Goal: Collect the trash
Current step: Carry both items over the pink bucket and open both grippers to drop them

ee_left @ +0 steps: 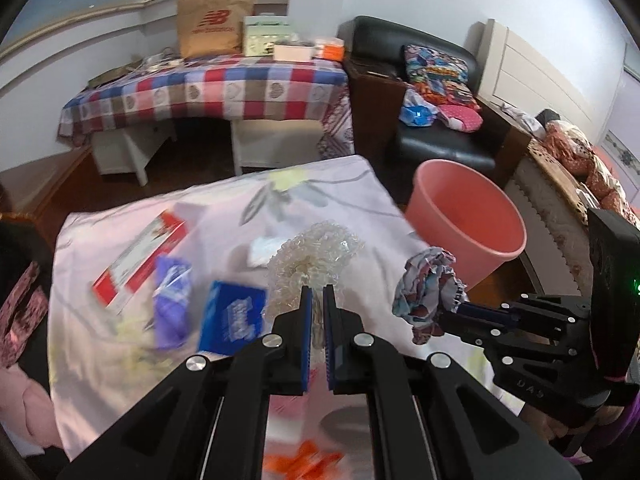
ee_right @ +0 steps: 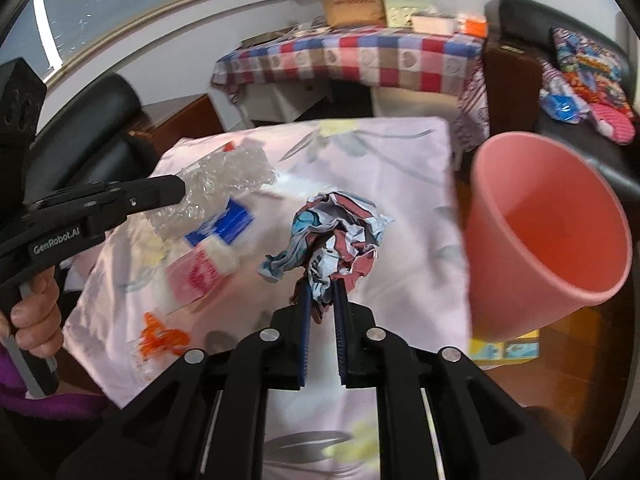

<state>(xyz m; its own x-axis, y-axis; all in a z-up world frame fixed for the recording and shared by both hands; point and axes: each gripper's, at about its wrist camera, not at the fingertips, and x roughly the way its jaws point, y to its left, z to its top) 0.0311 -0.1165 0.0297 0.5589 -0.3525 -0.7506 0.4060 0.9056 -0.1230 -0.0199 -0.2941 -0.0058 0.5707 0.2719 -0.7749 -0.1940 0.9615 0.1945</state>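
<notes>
Left gripper [ee_left: 317, 294] clenched crinkly clear bubble wrap [ee_left: 314, 254], bunched at 12 o'clock. Right gripper [ee_right: 321, 286] clenched crumpled printed paper [ee_right: 332, 226]; smooth pink bucket [ee_right: 532, 256] at 3 o'clock.

counted about the pink bin [ee_left: 468, 224], one in number: two pieces of trash held aloft, one crumpled printed paper [ee_right: 332, 232] nearest the bin, one clear bubble wrap wad [ee_left: 316, 256] further off. on the floral cloth [ee_left: 120, 360] beyond them: one red-and-white box [ee_left: 140, 256], one purple packet [ee_left: 172, 300], one blue packet [ee_left: 234, 316], one orange wrapper [ee_right: 160, 338].
</notes>
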